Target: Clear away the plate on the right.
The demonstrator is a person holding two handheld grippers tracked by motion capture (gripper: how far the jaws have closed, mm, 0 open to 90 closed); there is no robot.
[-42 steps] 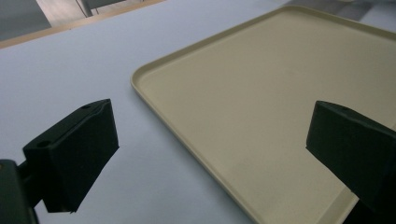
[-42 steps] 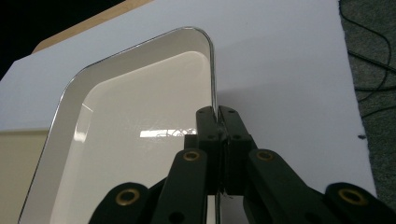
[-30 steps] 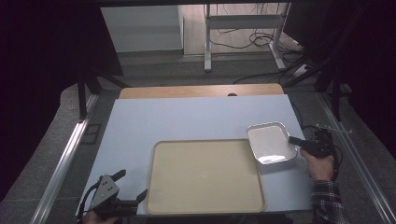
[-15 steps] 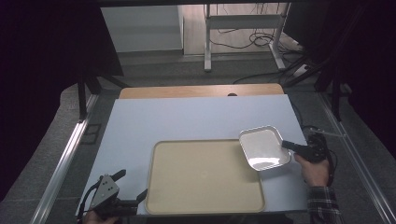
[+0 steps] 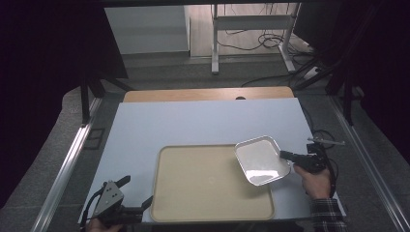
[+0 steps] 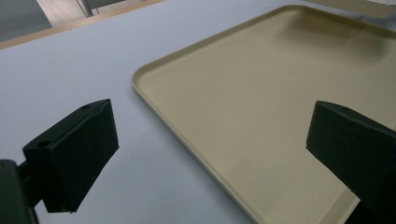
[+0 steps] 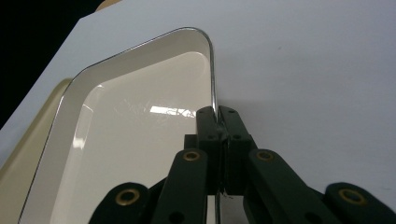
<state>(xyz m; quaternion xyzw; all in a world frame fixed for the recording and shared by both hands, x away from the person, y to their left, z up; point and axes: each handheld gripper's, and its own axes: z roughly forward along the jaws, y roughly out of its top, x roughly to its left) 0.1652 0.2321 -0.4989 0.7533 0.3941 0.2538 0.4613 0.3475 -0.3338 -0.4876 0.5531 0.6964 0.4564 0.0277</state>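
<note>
Your right gripper (image 7: 218, 114) pinches the white dish's (image 5: 261, 159) rim; next, lower it onto the beige tray (image 5: 193, 203) beside it.

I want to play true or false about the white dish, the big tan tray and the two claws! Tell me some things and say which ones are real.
1. The right claw is pinching the rim of the white dish. True.
2. The white dish has food in it. False: it is empty and shiny inside.
3. The left claw is open with nothing between its jaws. True.
4. The tan tray has cups on it. False: nothing stands on it; the dish just hangs over its right far corner.
5. The left claw is gripping the tan tray. False: it sits by the tray's near left corner, jaws wide apart, one over the tray and one over the blue-grey table top.
</note>
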